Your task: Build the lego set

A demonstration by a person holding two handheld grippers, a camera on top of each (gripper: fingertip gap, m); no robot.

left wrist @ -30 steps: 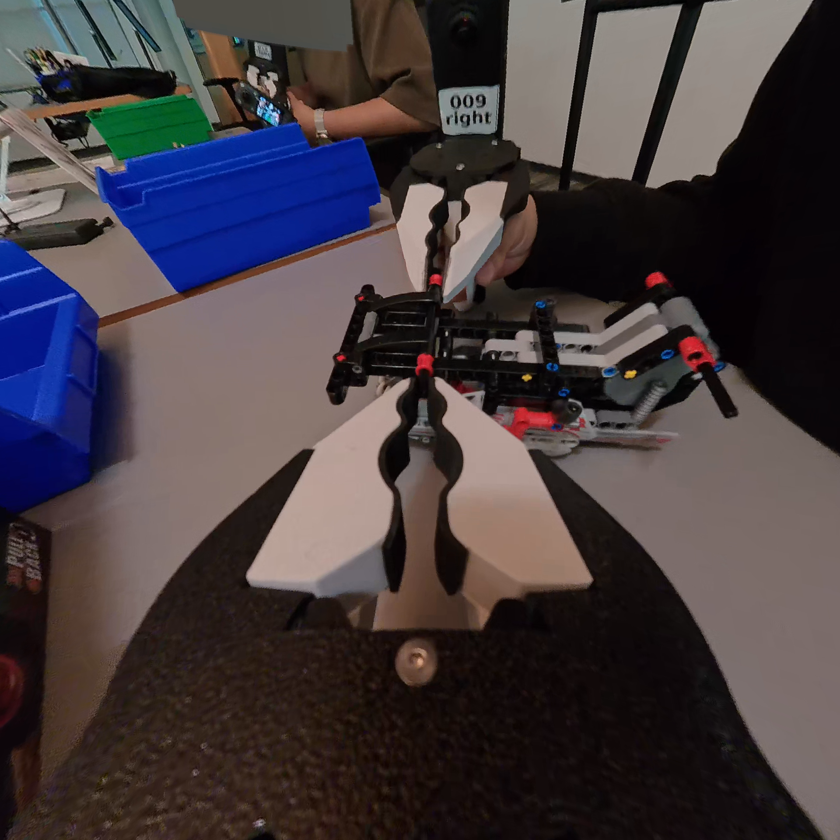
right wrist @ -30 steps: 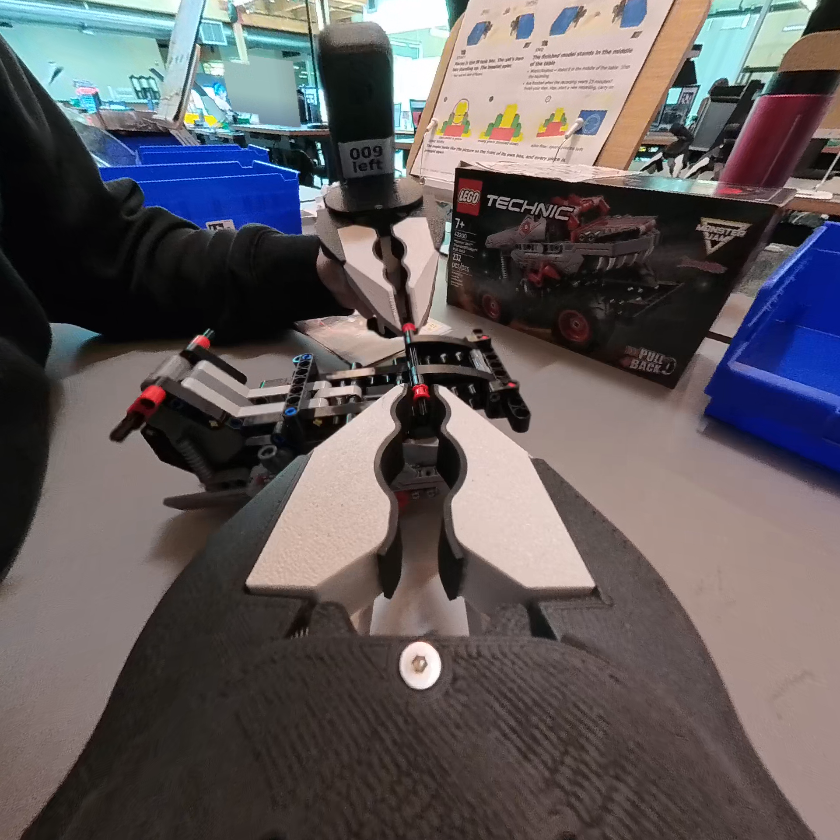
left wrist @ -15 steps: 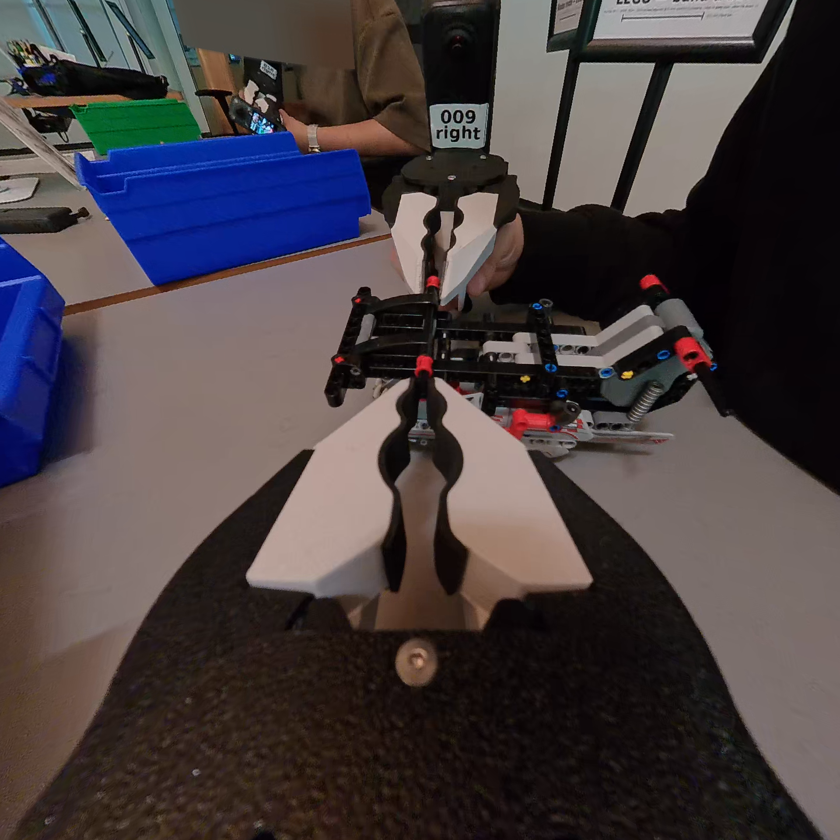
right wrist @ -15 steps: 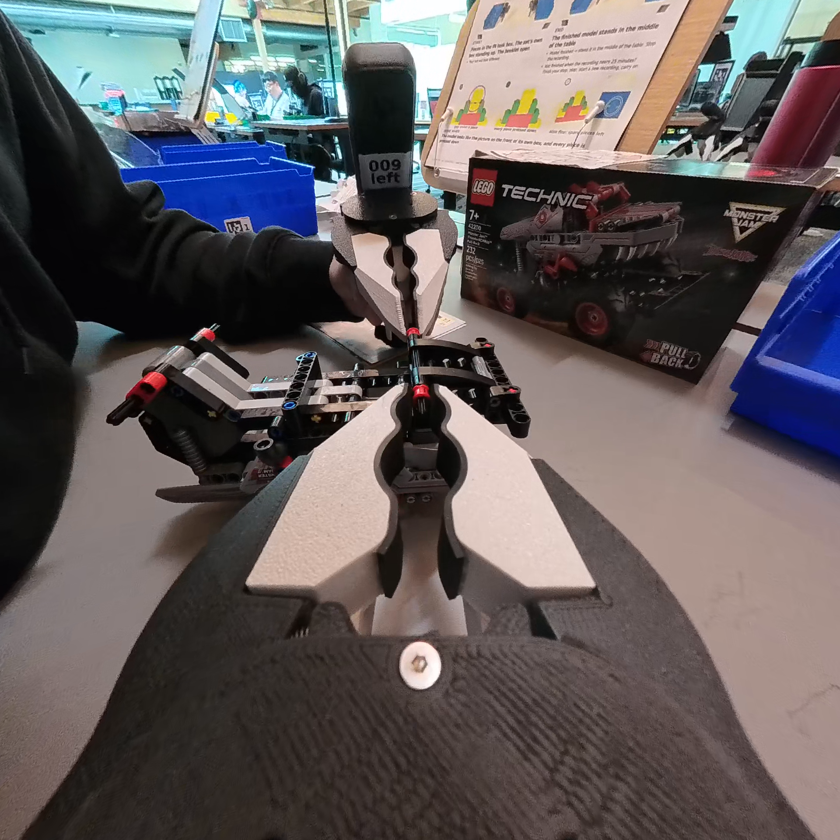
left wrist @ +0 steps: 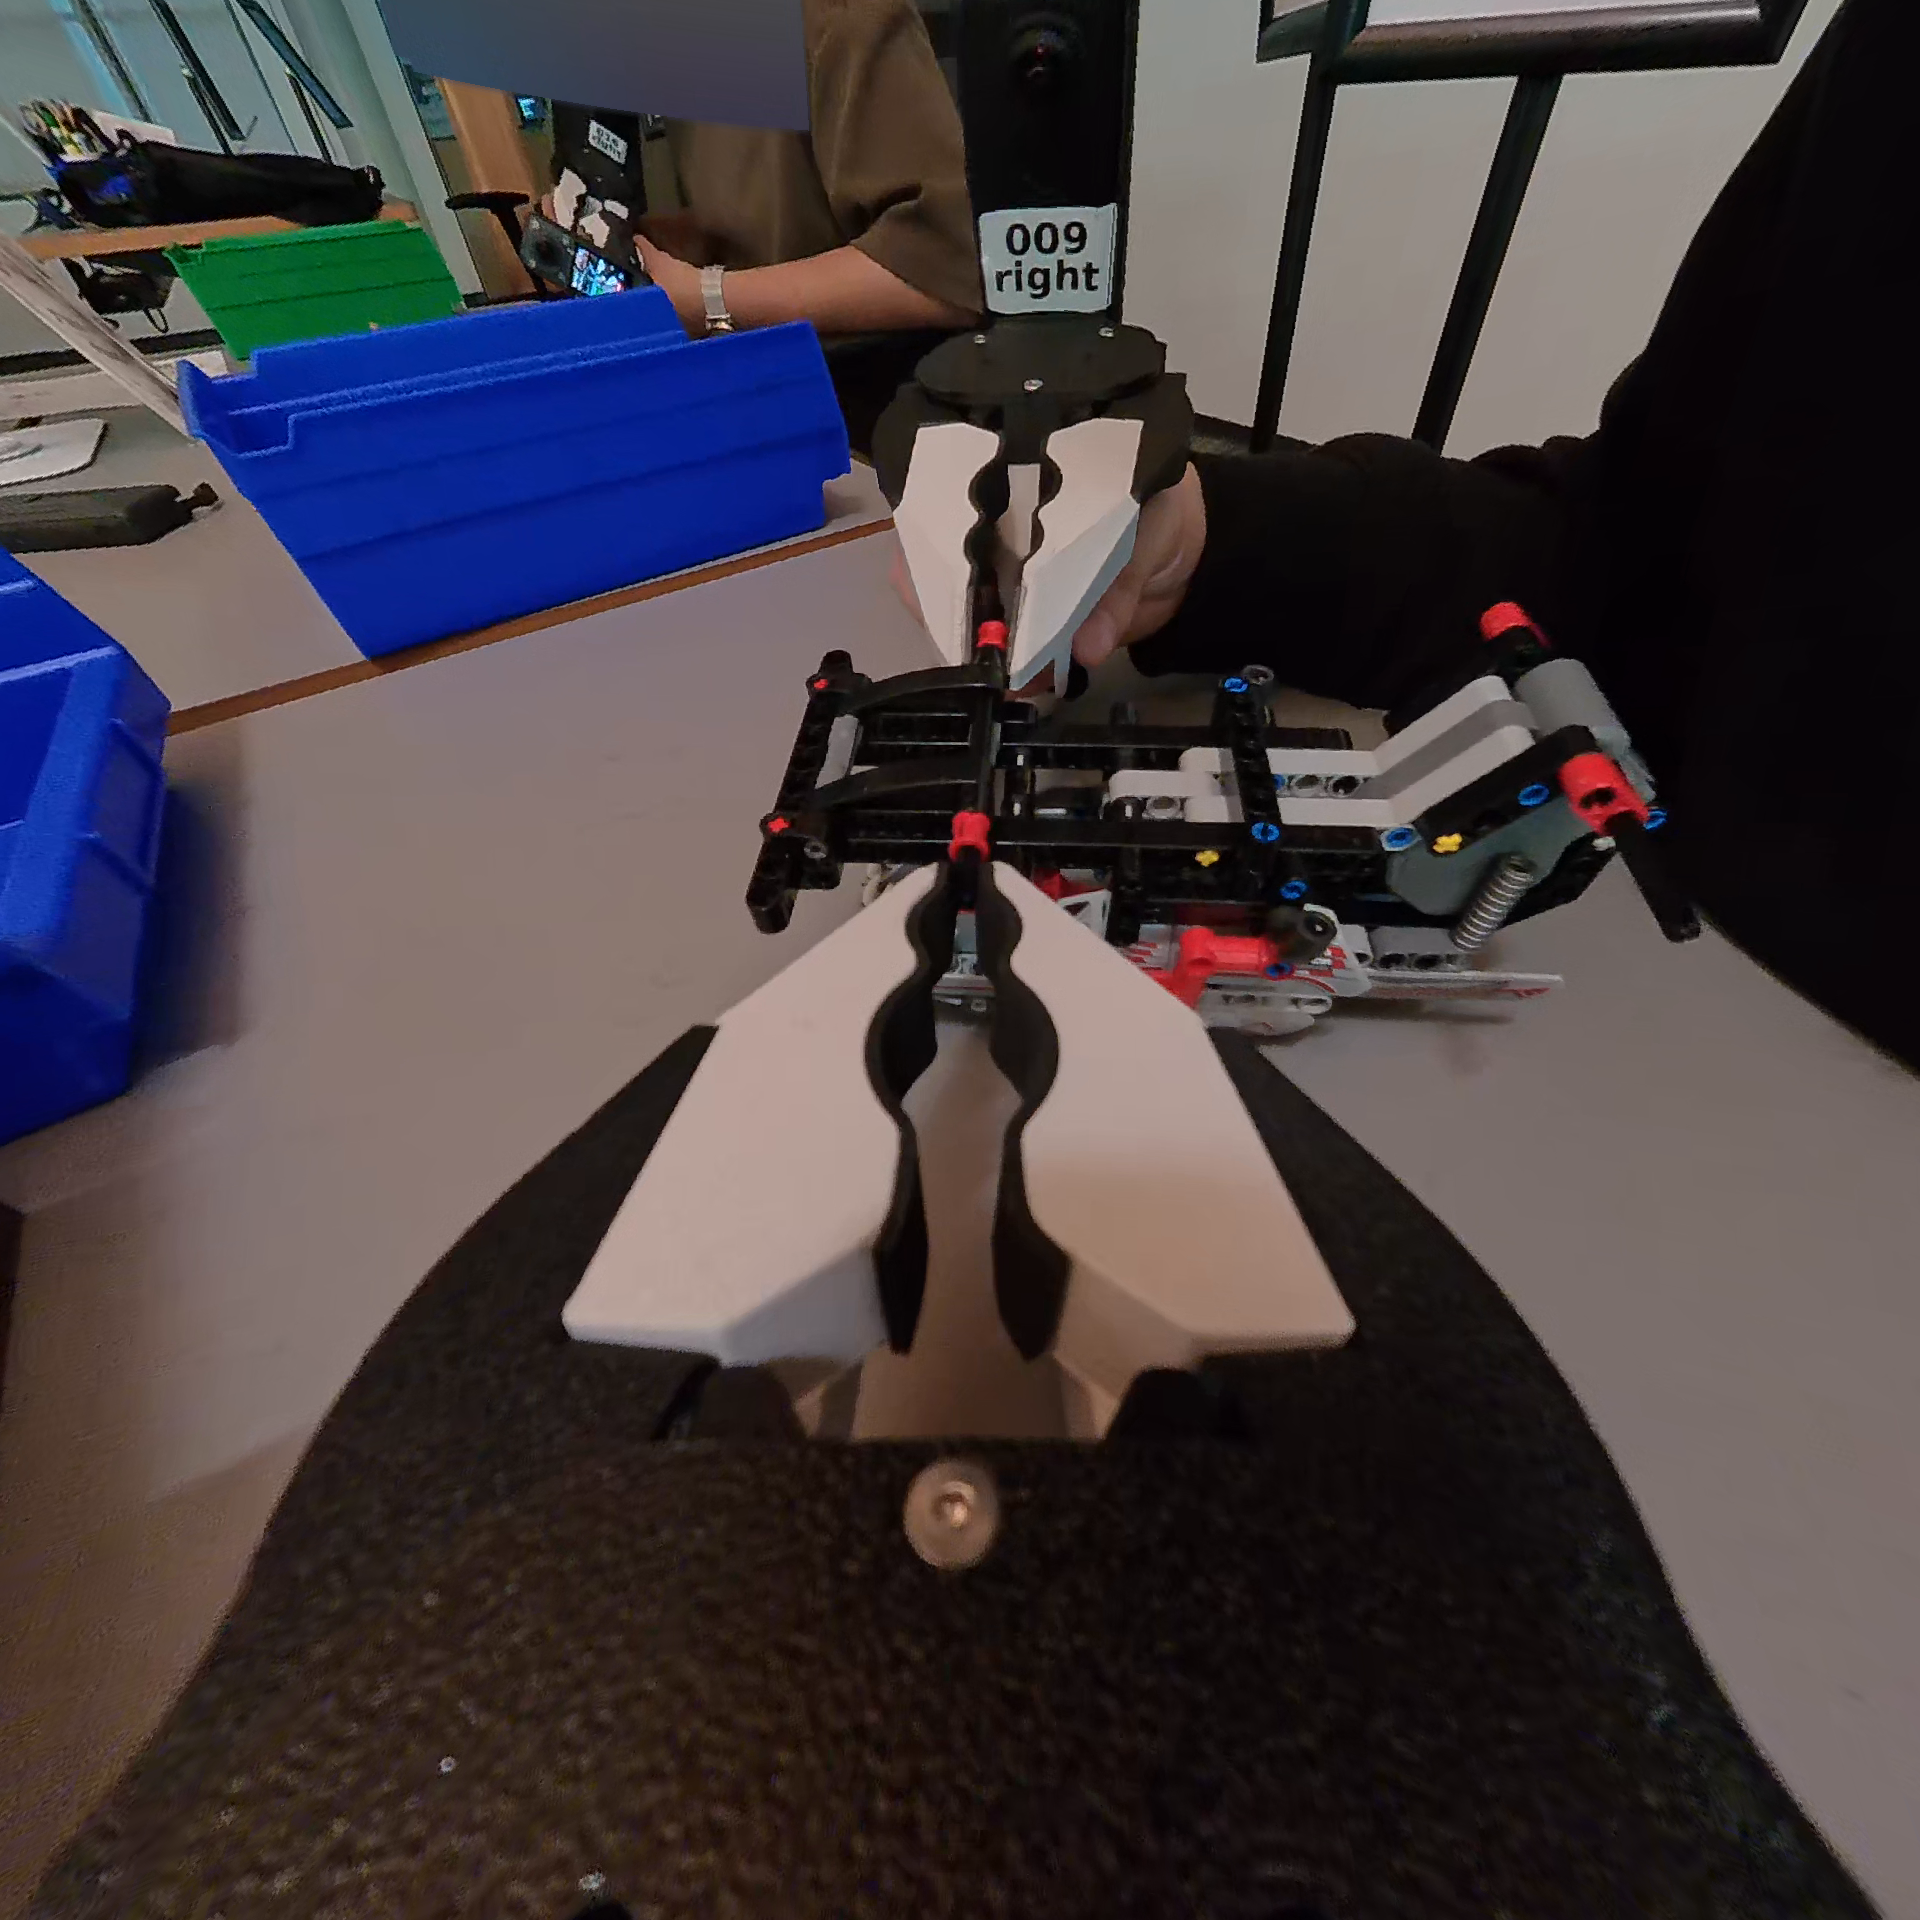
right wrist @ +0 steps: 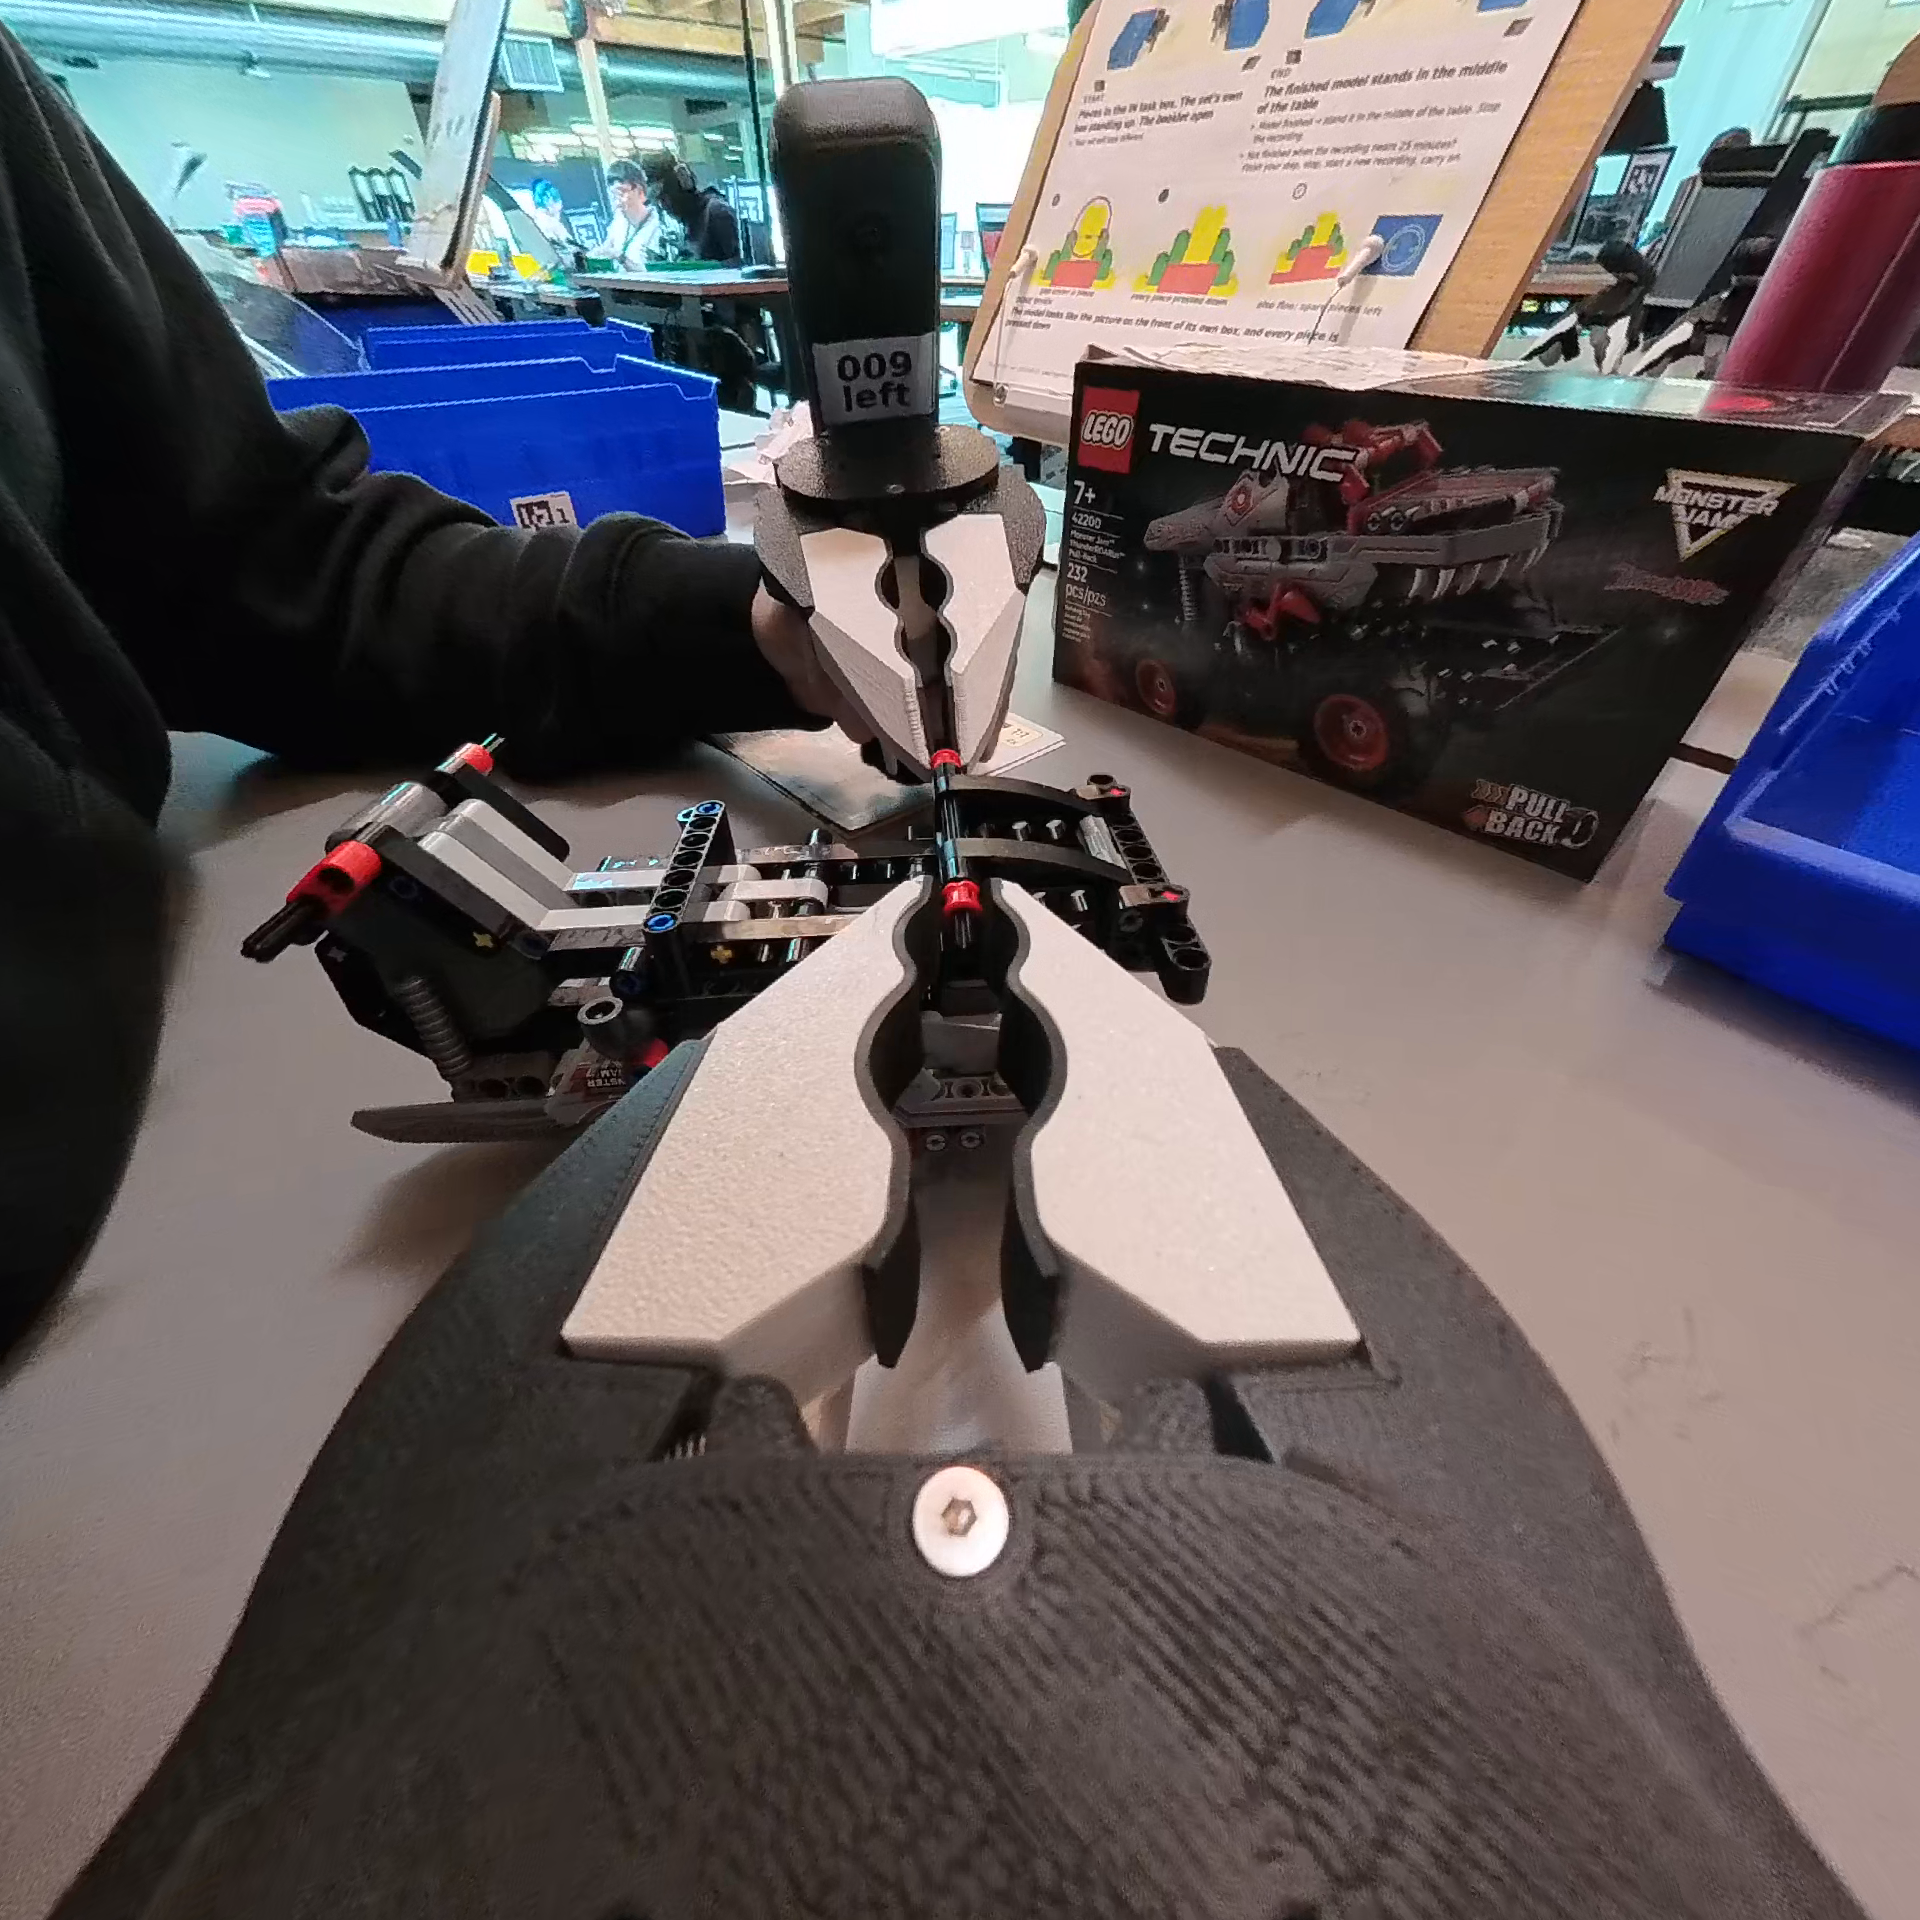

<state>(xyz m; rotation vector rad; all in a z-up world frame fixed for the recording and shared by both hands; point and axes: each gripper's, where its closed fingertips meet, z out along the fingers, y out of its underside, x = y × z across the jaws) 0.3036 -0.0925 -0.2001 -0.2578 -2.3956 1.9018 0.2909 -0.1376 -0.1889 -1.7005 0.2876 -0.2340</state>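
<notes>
A half-built Lego chassis (left wrist: 1143,821) of black beams, grey panels and red bushes lies across the grey table; it also shows in the right wrist view (right wrist: 727,904). A black axle (left wrist: 977,748) with a red bush at each end crosses its front frame. My left gripper (left wrist: 966,883) is shut on the near end of the axle. My right gripper (left wrist: 992,649) faces it from the far side, shut on the other end. In the right wrist view my right gripper (right wrist: 958,920) pinches the axle (right wrist: 948,831) and the left gripper (right wrist: 940,753) meets it opposite.
Blue bins (left wrist: 520,468) and a green bin (left wrist: 312,270) stand behind the chassis, and another blue bin (left wrist: 62,883) at the left. The set's box (right wrist: 1403,603), an instruction board (right wrist: 1299,156), a booklet (right wrist: 831,769) and a blue bin (right wrist: 1818,831) lie on the other side. A person (left wrist: 831,208) sits beyond. The left gripper's tips are roughly 6 cm from the right gripper's.
Both grippers keep their hold on the axle ends. The views sway slightly, and the chassis stays in about the same place between them.
</notes>
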